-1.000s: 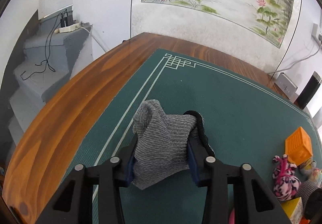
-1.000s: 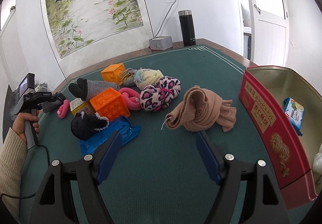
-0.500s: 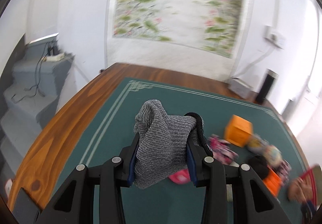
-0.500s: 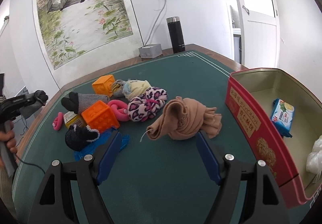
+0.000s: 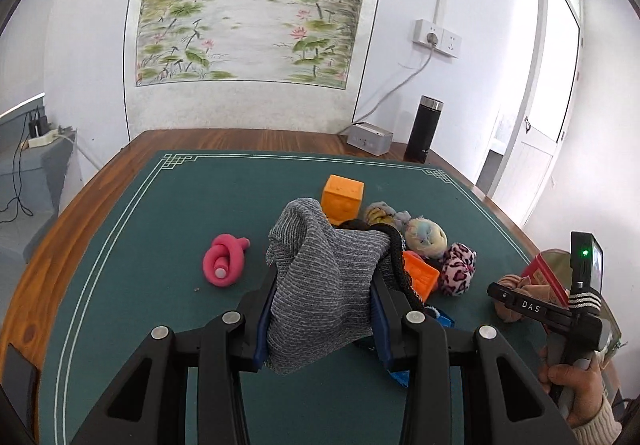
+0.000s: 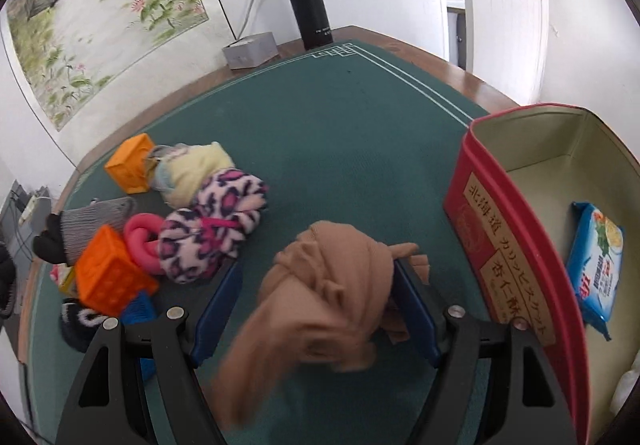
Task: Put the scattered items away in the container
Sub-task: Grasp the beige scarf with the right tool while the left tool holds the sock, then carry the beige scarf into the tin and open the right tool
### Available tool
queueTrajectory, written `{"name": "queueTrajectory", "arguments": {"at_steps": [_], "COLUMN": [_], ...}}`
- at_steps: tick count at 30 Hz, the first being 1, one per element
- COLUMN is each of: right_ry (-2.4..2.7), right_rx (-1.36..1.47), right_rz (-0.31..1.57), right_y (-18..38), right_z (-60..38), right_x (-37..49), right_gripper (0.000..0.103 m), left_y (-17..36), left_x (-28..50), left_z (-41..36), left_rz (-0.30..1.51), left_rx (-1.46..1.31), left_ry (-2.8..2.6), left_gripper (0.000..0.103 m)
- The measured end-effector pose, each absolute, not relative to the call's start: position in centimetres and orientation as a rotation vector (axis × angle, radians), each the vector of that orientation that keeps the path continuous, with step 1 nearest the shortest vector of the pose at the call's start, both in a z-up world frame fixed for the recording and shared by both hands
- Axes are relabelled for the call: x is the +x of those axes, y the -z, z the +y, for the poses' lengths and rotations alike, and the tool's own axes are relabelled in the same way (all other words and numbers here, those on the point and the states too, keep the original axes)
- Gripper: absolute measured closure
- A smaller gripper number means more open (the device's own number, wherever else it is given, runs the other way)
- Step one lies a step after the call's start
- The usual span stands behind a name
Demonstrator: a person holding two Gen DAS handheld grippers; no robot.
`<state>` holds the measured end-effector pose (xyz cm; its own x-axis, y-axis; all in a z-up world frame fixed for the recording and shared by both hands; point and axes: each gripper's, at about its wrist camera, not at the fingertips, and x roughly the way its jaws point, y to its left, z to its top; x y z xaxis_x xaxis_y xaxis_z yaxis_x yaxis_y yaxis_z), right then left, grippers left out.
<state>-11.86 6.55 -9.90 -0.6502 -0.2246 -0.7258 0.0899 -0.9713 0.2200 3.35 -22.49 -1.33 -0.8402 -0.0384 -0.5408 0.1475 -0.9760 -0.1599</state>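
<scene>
My left gripper point(image 5: 322, 315) is shut on a grey knit sock point(image 5: 324, 285) with a black cuff and holds it above the green mat. My right gripper point(image 6: 316, 311) is open, its jaws on either side of a tan stocking bundle point(image 6: 328, 277) lying on the mat. The red tin point(image 6: 504, 229) stands just to the right of it, holding a blue packet point(image 6: 596, 261). The tin's red wall point(image 5: 544, 273) and the right gripper's body also show in the left wrist view.
A pile sits left of the stocking: two orange cubes point(image 6: 108, 273), a leopard-print sock ball point(image 6: 212, 229), a pale yellow sock ball point(image 6: 192, 173), a pink ring point(image 6: 140, 237), a grey sock point(image 6: 92, 225). Another pink ring point(image 5: 224, 261) lies alone. A black flask point(image 6: 308, 5) and grey box point(image 6: 250, 51) stand at the back.
My left gripper has swung right with the grey sock, from facing the table's left corner to facing the pile. My right gripper has moved forward so its jaws flank the tan stocking.
</scene>
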Motion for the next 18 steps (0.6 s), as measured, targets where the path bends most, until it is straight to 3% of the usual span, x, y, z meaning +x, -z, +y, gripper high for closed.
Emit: {"name": "queueTrajectory", "arguments": {"at_steps": [1, 3, 6, 18], "right_ry": [2.695, 2.701, 2.687, 2.683], "right_rx": [1.206, 1.186, 1.163, 0.981], "right_rz": [-0.234, -0.209, -0.230, -0.189], "right_y": [9.9, 9.9, 9.9, 7.5], "right_z": [6.6, 6.6, 7.1, 5.7], "right_x": [-11.7, -11.5, -11.1, -8.2], "right_gripper": [0.025, 0.040, 0.046, 0.047], "left_y": [1.5, 1.9, 2.6, 2.3], "left_x": [3.2, 2.9, 2.6, 3.6], "left_z": [-22.1, -21.6, -21.2, -19.9], "left_rz": [0.280, 0.256, 0.240, 0.155], "left_rx": [0.853, 0.867, 0.884, 0.807], "left_ry": [2.904, 2.892, 2.875, 2.843], "left_gripper": [0.061, 0.061, 0.061, 0.061]}}
